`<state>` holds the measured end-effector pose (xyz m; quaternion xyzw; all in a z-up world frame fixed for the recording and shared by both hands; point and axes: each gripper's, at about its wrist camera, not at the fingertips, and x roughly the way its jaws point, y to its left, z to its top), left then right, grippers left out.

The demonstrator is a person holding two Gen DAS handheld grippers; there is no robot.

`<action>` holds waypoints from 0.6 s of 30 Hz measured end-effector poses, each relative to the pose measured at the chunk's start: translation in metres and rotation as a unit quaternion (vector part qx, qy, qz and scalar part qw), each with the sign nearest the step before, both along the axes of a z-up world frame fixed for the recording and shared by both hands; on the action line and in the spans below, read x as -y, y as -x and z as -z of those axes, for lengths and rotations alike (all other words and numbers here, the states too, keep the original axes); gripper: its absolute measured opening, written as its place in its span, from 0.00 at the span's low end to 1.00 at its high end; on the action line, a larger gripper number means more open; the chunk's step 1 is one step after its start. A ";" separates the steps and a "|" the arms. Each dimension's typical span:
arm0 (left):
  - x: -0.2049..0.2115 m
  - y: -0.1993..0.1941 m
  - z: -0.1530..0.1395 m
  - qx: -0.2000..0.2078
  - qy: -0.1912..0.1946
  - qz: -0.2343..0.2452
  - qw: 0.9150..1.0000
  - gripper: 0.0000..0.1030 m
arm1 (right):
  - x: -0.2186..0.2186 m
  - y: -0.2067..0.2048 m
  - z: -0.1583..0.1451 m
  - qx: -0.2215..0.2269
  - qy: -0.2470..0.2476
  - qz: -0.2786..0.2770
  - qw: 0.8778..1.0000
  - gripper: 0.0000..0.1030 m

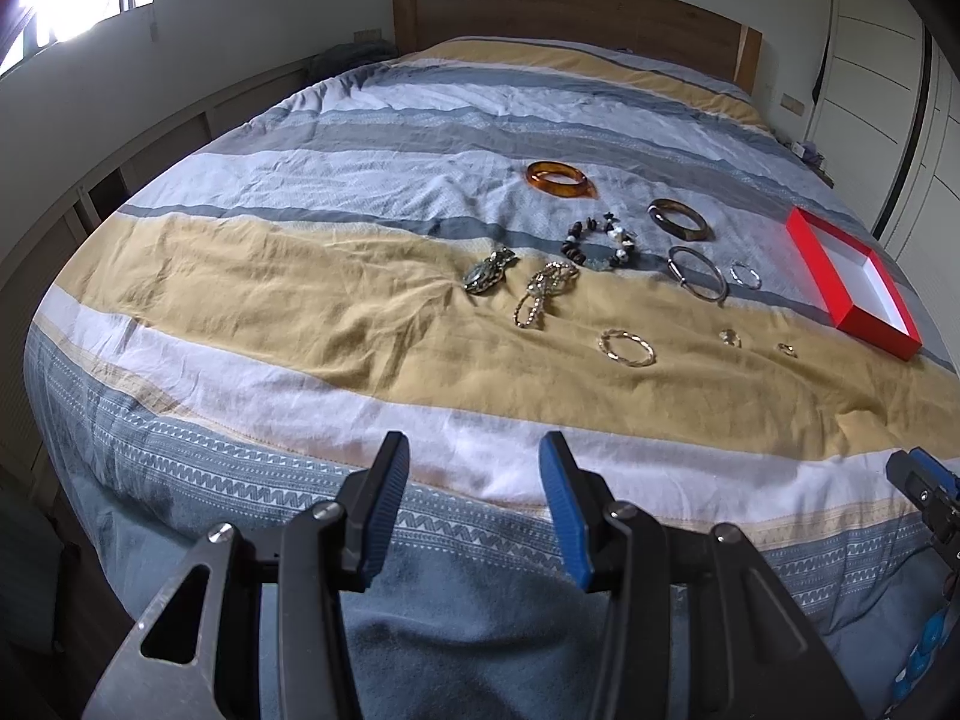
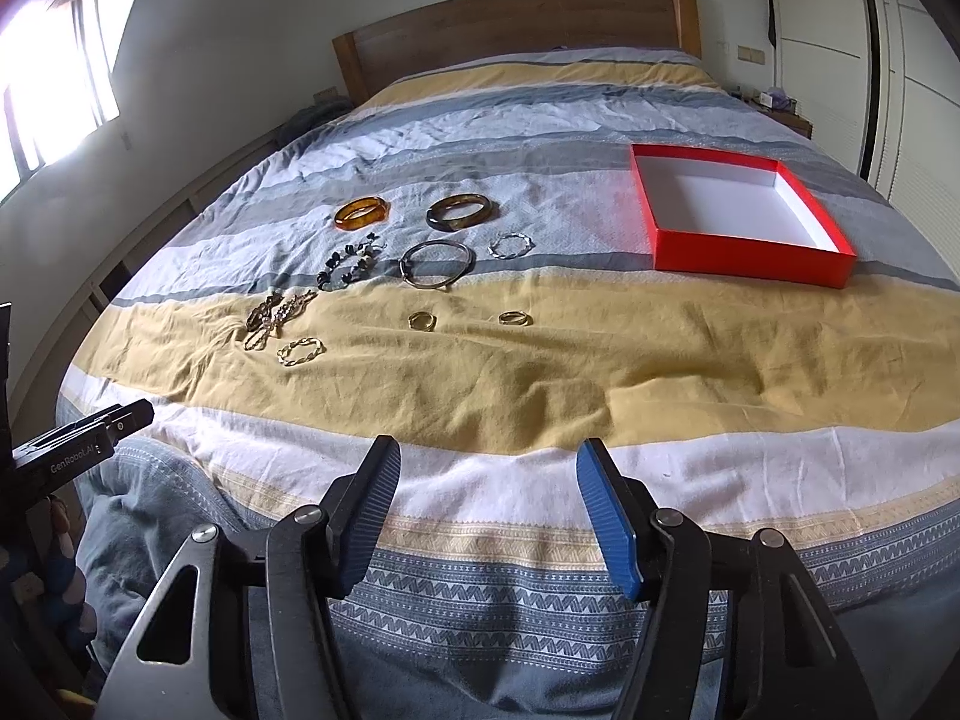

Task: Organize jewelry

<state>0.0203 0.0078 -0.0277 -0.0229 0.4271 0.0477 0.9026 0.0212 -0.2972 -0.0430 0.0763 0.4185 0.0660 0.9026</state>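
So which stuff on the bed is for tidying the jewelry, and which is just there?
For the job:
amber bangle
dark bangle
silver bangle
bead bracelet
gold rings
red box

Just there:
striped duvet
wooden headboard
window

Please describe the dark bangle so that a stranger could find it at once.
Start at the red box on the bed and look left, on the grey stripe. The dark bangle lies beside the amber bangle; unlike the thin silver hoop nearer the camera, it is thick and brown-black.
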 end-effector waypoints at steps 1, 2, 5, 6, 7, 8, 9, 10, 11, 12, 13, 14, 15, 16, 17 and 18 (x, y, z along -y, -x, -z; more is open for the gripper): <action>0.000 0.000 0.000 -0.001 0.000 0.000 1.000 0.42 | 0.000 -0.001 0.001 -0.002 0.001 0.000 1.000 0.59; 0.000 -0.001 0.001 -0.002 -0.001 0.000 1.000 0.42 | 0.000 -0.001 0.002 -0.003 0.001 0.000 1.000 0.59; 0.003 -0.003 0.003 -0.005 -0.002 0.004 1.000 0.42 | 0.000 -0.002 0.005 -0.008 0.003 0.001 1.000 0.59; 0.004 -0.004 0.005 -0.005 -0.004 0.005 1.000 0.42 | 0.000 -0.003 0.005 -0.009 0.003 0.001 1.000 0.59; 0.005 -0.004 0.006 -0.005 -0.004 0.005 1.000 0.42 | 0.000 -0.003 0.006 -0.010 0.003 0.001 1.000 0.59; 0.005 -0.005 0.007 -0.006 -0.004 0.005 1.000 0.42 | 0.000 -0.004 0.007 -0.011 0.003 0.000 1.000 0.59; 0.005 -0.006 0.007 -0.007 -0.003 0.005 1.000 0.42 | -0.001 -0.004 0.007 -0.012 0.004 0.000 1.000 0.59; 0.004 -0.006 0.008 -0.007 -0.003 0.005 1.000 0.42 | -0.001 -0.005 0.007 -0.012 0.005 -0.001 1.000 0.59; 0.004 -0.007 0.009 -0.008 -0.004 0.004 1.000 0.42 | -0.002 -0.006 0.008 -0.013 0.005 -0.002 1.000 0.59; 0.004 -0.008 0.009 -0.009 -0.004 0.004 1.000 0.42 | -0.002 -0.007 0.008 -0.013 0.006 -0.003 1.000 0.59; 0.003 -0.009 0.010 -0.010 -0.005 0.004 1.000 0.42 | -0.003 -0.008 0.009 -0.014 0.005 -0.004 1.000 0.59; 0.003 -0.011 0.011 -0.011 -0.006 0.005 1.000 0.42 | -0.003 -0.009 0.009 -0.014 0.005 -0.005 1.000 0.59; 0.002 -0.012 0.011 -0.011 -0.007 0.005 1.000 0.42 | -0.003 -0.010 0.009 -0.014 0.004 -0.007 1.000 0.59; 0.001 -0.012 0.012 -0.011 -0.008 0.004 1.000 0.42 | -0.003 -0.011 0.009 -0.014 0.002 -0.008 1.000 0.59; 0.001 -0.014 0.012 -0.012 -0.008 0.003 1.000 0.42 | -0.004 -0.013 0.010 -0.014 0.001 -0.010 1.000 0.59; 0.000 -0.015 0.013 -0.014 -0.007 0.002 1.000 0.42 | -0.004 -0.014 0.010 -0.014 -0.001 -0.011 1.000 0.58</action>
